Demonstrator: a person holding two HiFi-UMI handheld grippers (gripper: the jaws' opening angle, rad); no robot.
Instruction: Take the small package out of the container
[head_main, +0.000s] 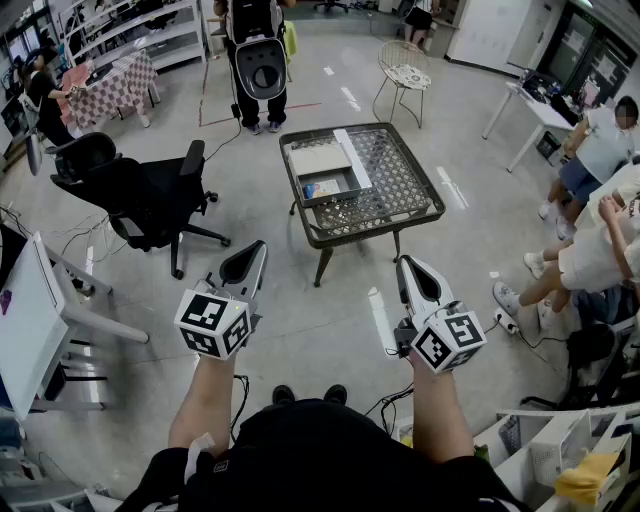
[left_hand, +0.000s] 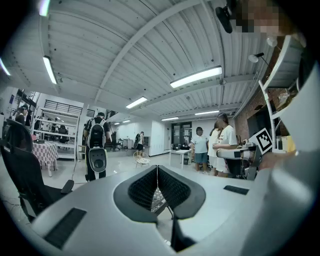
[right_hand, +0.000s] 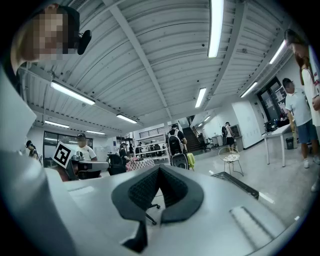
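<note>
Both grippers level in front of me, nothing in either.

Left gripper: jaws closed flat against each other, empty. Its pads are black with a fine knurled texture, set in a V-shaped recess of a smooth grey-white shell. Right gripper: same build, jaws pressed together, empty.

The table is straight ahead of both grippers, well apart from them, roughly centred between the two. It's low and square with a dark frame, curved legs and a woven lattice top.

The container sits on the left part of that top, more in line with the left gripper. It's a shallow, dark-walled rectangular tray with a white strip along its right edge. The small package lies flat in the end nearest the grippers: thin, pale, with a bluish print. The flat white slab fills the far end, just beyond the package.

To the left of the left gripper is a black office chair, padded, on a star base. A white wire chair stands past the table. The floor is pale and glossy.
</note>
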